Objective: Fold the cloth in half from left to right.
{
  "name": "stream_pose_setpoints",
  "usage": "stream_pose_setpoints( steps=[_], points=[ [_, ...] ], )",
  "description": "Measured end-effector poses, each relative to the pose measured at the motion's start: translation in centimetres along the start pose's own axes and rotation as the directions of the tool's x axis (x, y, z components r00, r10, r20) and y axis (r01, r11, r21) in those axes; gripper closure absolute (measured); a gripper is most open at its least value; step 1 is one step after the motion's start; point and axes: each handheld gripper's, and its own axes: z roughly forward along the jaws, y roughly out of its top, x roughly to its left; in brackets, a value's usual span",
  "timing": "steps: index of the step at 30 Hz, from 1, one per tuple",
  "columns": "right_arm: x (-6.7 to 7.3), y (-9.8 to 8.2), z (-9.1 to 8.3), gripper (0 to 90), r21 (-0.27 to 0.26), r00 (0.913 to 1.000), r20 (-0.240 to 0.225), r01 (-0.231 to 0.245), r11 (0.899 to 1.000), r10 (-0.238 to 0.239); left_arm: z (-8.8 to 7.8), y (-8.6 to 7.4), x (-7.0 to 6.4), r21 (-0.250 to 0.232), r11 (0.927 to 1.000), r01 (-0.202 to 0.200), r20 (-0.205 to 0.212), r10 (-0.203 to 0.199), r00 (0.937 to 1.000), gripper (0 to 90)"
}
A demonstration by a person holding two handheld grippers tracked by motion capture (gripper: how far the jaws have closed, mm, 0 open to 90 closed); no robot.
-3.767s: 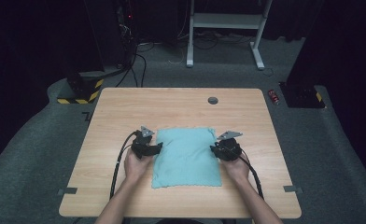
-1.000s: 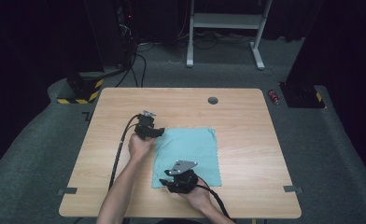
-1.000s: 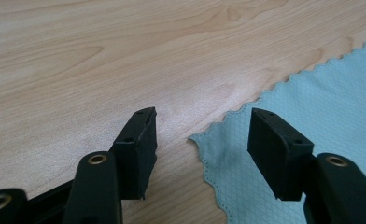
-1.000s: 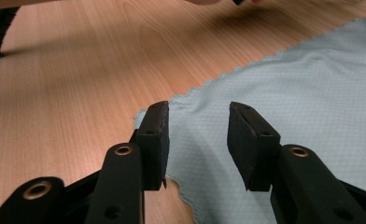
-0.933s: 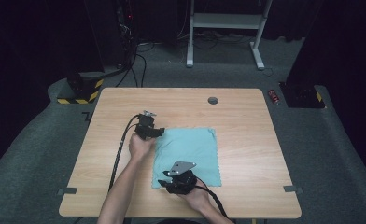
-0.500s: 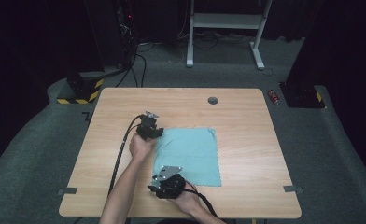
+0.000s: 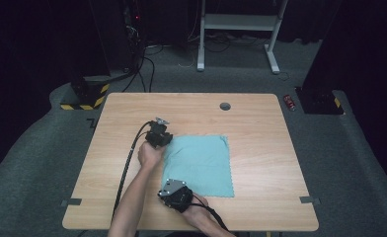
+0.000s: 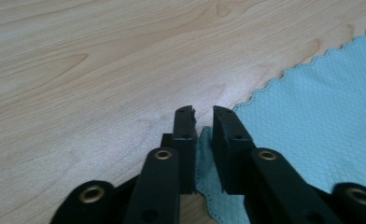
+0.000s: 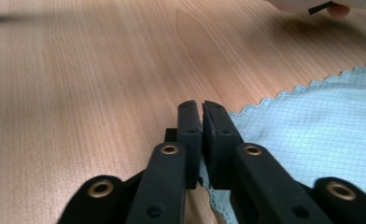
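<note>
One teal cloth (image 7: 200, 165) lies flat mid-table (image 7: 260, 123). Two grippers are on its left edge, jaws just closing: left gripper (image 8: 203, 122) pinches the far corner, right gripper (image 9: 202, 115) pinches the near corner.

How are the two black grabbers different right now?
The left gripper pinches the cloth's far left corner; the right gripper pinches its near left corner. The left jaws show a narrow gap with cloth in it; the right jaws look nearly pressed together. Both have just been closing on the cloth's edge.
</note>
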Motion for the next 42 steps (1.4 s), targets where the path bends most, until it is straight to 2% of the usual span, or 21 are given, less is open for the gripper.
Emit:
stream_pose_setpoints(
  steps=[2, 5, 9, 12, 19, 32, 42],
  points=[
    [0.1, 0.0, 0.0, 88.7, 0.001, 0.9999, 0.013, 0.009, 1.000, -0.009, 0.0, 0.1, 0.2, 0.003, 0.9999, 0.015, 0.008, -0.015, 0.9999, 86.5],
    [0.0, 0.0, 0.0, 89.3, 0.000, 0.9999, 0.011, 0.009, 1.000, -0.009, 0.1, 0.2, 0.6, 0.010, 0.9987, 0.050, 0.031, -0.050, 0.9983, 88.2],
    [0.0, 0.1, -0.2, 89.6, -0.011, 1.0000, 0.001, -0.005, 1.000, 0.005, -0.2, 0.5, 0.5, 0.022, 0.9993, 0.031, 0.034, -0.031, 0.9989, 88.8],
    [-0.2, 0.3, -0.8, 89.7, -0.037, 0.9998, -0.002, -0.020, 0.999, 0.020, -0.8, 1.0, 0.5, -0.003, 0.9997, 0.025, 0.052, -0.025, 0.9983, 88.9],
    [-0.3, 1.1, -1.9, 89.7, -0.066, 0.9998, -0.004, -0.018, 0.998, 0.018, -1.9, 1.6, 0.8, -0.035, 0.9986, 0.040, 0.082, -0.037, 0.9960, 89.1],
    [-0.2, 1.9, -2.3, 90.0, -0.084, 0.9998, -0.011, -0.015, 0.996, 0.014, -2.5, 1.7, 1.5, -0.041, 0.9983, 0.041, 0.097, -0.037, 0.9946, 89.2],
    [-0.2, 3.3, -2.4, 90.0, -0.123, 0.9987, -0.046, -0.028, 0.992, 0.023, -3.9, 1.7, 2.8, -0.048, 0.9975, 0.052, 0.099, -0.047, 0.9940, 89.3]
  ],
)
